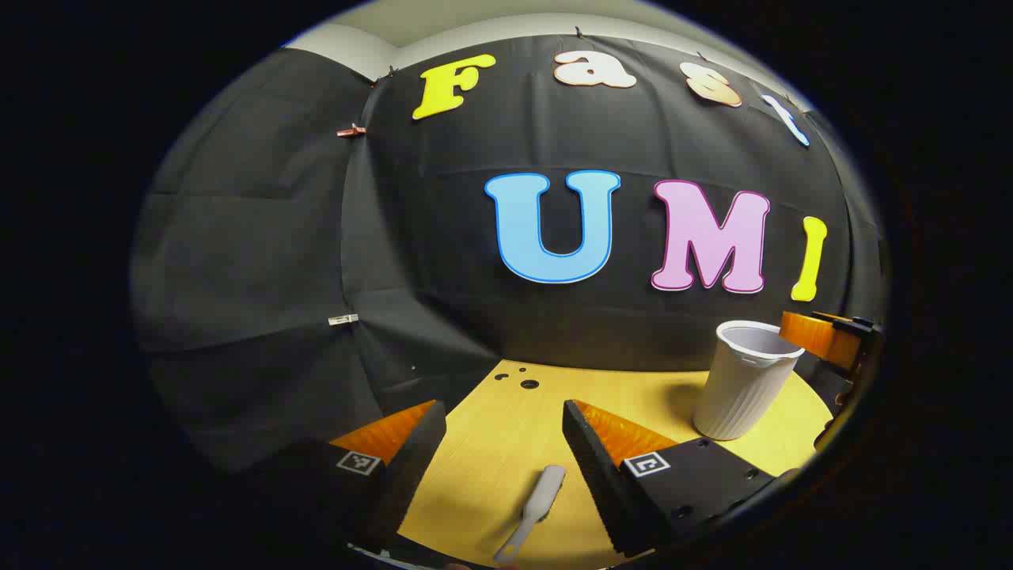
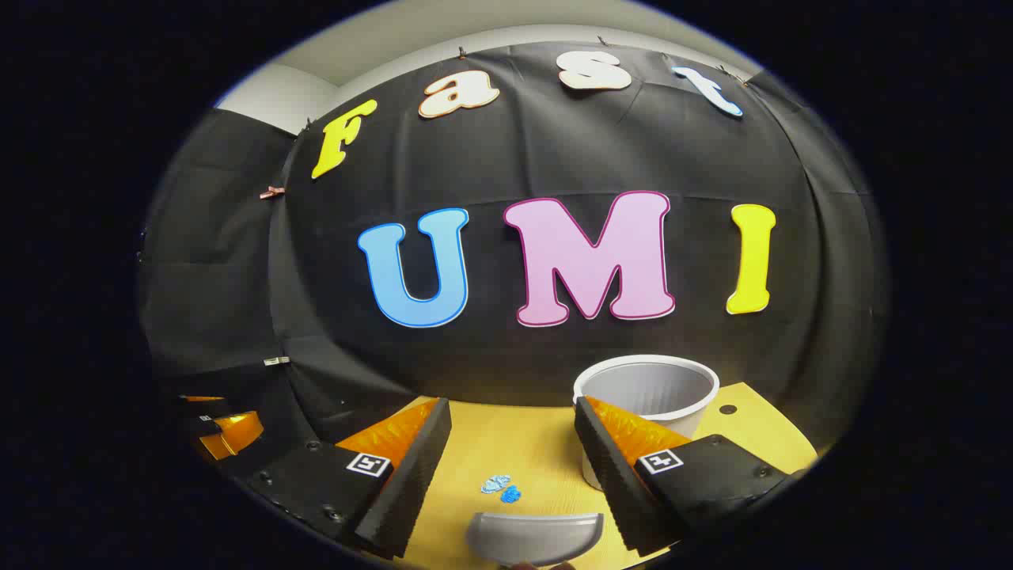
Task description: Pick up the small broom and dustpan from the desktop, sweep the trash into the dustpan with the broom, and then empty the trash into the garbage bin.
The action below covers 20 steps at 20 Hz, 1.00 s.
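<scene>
A: Left gripper view: the left tool (image 1: 504, 443) hangs spread over the broom (image 1: 535, 508) lying on the worktop (image 1: 506, 412), lined up to take its handle.

B: The right tool (image 2: 513, 443), also spread, faces the near dustpan (image 2: 534, 537); trash (image 2: 501, 487) lies just beyond, bin (image 2: 647, 388) far right.

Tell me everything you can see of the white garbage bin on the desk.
The garbage bin is a small white cup-shaped container, plastic by its look, with fine vertical ribs on its wall and a rolled rim. It stands upright on the yellow wooden desk, near the back edge by the black cloth wall. It looks empty. In the right gripper view its open mouth shows behind one finger; no contact shows.
</scene>
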Each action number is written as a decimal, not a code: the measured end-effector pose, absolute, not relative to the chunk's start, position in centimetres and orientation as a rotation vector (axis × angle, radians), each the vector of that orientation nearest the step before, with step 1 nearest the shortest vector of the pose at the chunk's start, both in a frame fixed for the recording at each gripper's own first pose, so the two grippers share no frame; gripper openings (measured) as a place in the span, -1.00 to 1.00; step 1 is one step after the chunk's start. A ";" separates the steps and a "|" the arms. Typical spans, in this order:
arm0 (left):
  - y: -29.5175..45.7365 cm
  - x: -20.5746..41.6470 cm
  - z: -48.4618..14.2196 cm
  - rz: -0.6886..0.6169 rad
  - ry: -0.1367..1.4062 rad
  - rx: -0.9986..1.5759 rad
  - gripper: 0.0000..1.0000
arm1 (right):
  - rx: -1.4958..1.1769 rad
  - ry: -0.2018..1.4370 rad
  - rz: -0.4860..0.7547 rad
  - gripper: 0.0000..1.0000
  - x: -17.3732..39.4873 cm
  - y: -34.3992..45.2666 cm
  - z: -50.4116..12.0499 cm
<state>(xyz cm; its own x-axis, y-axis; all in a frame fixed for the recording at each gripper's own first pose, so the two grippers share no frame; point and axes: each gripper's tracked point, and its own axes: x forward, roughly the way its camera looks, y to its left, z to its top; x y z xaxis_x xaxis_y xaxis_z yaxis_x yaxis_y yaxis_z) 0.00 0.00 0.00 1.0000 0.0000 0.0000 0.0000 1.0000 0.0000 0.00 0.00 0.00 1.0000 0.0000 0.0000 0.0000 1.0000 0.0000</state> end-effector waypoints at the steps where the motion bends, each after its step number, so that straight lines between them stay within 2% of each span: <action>1: -0.1 0.3 0.2 -0.003 -0.003 0.002 0.92 | -0.003 0.007 -0.005 0.94 0.1 0.0 0.0; 10: -0.3 1.1 0.6 -0.034 -0.023 0.016 0.91 | -0.008 0.041 0.014 0.97 0.5 1.4 -0.8; 20: 0.6 2.3 -2.0 -0.038 0.063 0.012 0.92 | -0.042 0.074 0.003 0.97 0.7 1.4 -2.2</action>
<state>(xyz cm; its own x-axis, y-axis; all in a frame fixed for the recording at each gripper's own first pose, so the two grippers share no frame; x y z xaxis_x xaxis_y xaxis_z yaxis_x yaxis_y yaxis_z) 2.26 0.64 -2.04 0.9973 -0.0376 -0.0634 0.0384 0.9992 0.0105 0.74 1.36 -2.23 0.9973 0.0013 -0.0741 -0.0044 0.9991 -0.0418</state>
